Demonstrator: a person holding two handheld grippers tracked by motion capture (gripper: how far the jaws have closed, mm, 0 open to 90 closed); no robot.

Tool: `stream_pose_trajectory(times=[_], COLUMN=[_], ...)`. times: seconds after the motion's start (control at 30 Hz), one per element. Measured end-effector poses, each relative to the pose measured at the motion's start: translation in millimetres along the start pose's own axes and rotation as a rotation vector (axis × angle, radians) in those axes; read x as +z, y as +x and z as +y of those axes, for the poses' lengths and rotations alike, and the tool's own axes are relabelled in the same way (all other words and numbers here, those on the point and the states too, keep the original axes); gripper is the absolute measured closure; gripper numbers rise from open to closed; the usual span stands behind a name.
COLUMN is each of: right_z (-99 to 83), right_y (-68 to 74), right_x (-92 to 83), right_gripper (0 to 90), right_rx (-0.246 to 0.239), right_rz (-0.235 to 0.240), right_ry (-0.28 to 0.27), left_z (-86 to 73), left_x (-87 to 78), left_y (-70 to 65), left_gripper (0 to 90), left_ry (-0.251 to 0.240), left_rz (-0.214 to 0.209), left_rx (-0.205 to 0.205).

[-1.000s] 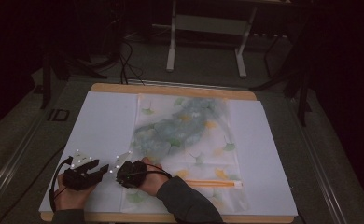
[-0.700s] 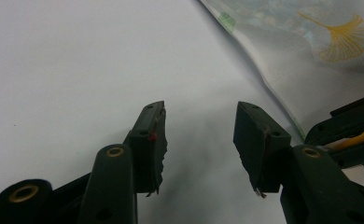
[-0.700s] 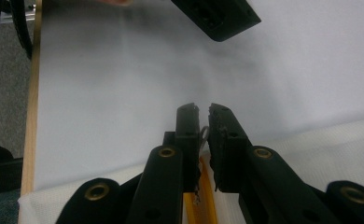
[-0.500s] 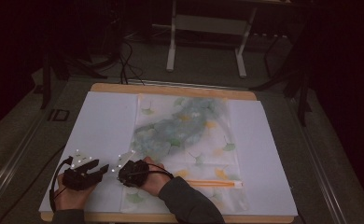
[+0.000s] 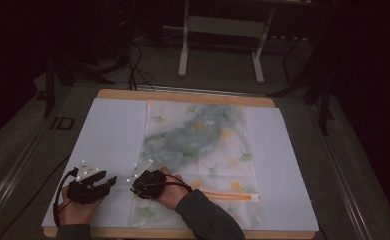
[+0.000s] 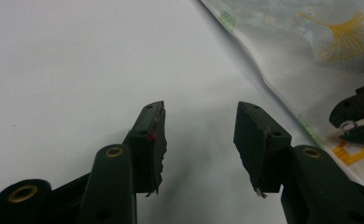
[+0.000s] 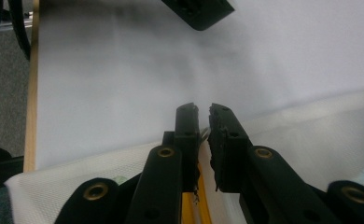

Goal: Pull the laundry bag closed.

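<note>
Little has shifted against the earlier high views: both hands sit at the same near-left spot of the worktop (image 5: 283,232), and the printed bag lies as it lay. The one change is at the right claw (image 5: 142,187), whose jaws have just eased a touch apart again after nearly meeting.

Worktop: a wooden board covered by a white sheet (image 5: 108,130).

Bag: a mesh laundry bag (image 5: 203,150) with a ginkgo-leaf print lies flat on the sheet, its long axis running from the near edge to the far edge. An orange zipper (image 5: 228,195) runs across its near end, crosswise to that axis.

Right claw: set on the near-left corner of the bag, at the left end of the zipper line. In the right gripper view (image 7: 203,114) the jaws stand almost shut, a thin gap between them, with the orange zipper end and white mesh directly under and between them. It appears to pinch the zipper end, though the pads' contact cannot be fully confirmed.

Left claw (image 5: 103,182): on bare sheet just left of the bag's left edge. In the left gripper view (image 6: 201,128) the jaws stand wide open and hold nothing; the bag edge (image 6: 283,88) lies to its right.

Judgement: the zipper stretches rightward from the right claw, so a pull along that line falls to the right hand, which is nearer. The left is placed to pin the bag's edge.
</note>
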State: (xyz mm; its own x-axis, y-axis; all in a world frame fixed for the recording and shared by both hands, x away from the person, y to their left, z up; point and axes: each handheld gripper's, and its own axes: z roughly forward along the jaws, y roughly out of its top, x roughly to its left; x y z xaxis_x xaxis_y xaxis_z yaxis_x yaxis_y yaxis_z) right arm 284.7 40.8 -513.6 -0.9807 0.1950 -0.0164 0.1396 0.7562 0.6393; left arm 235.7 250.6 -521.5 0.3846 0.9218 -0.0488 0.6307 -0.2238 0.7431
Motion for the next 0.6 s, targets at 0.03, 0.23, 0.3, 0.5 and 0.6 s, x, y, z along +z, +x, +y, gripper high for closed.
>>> stream_pose_trajectory(times=[0.03, 0.23, 0.3, 0.5, 0.6], right_z=[-0.5, -4.8, -8.3, -18.4, -20.0], right_y=[-0.8, -3.3, -5.3, -11.7, -13.3], right_x=[-0.4, -4.2, -6.1, -10.8, -14.5], right_gripper=[81.6, 78.0, 78.0, 77.3, 76.3], right_rx=[-0.003, 0.014, 0.024, 0.038, 0.059], right_rz=[0.0, -0.015, -0.017, -0.027, -0.02], right_ry=[-0.001, -0.008, -0.006, 0.007, -0.009], left_z=[0.0, 0.0, -0.1, -0.1, -0.1], left_x=[-0.1, -0.4, -0.5, -0.1, 0.1], left_y=[0.2, 0.2, 0.4, 0.0, -0.2], left_gripper=[53.3, 53.3, 53.2, 53.3, 53.3], left_ry=[0.001, 0.002, 0.001, 0.001, 0.0], left_rz=[0.001, 0.001, 0.001, 0.0, 0.0], left_rx=[0.0, 0.001, 0.002, 0.001, 0.0])
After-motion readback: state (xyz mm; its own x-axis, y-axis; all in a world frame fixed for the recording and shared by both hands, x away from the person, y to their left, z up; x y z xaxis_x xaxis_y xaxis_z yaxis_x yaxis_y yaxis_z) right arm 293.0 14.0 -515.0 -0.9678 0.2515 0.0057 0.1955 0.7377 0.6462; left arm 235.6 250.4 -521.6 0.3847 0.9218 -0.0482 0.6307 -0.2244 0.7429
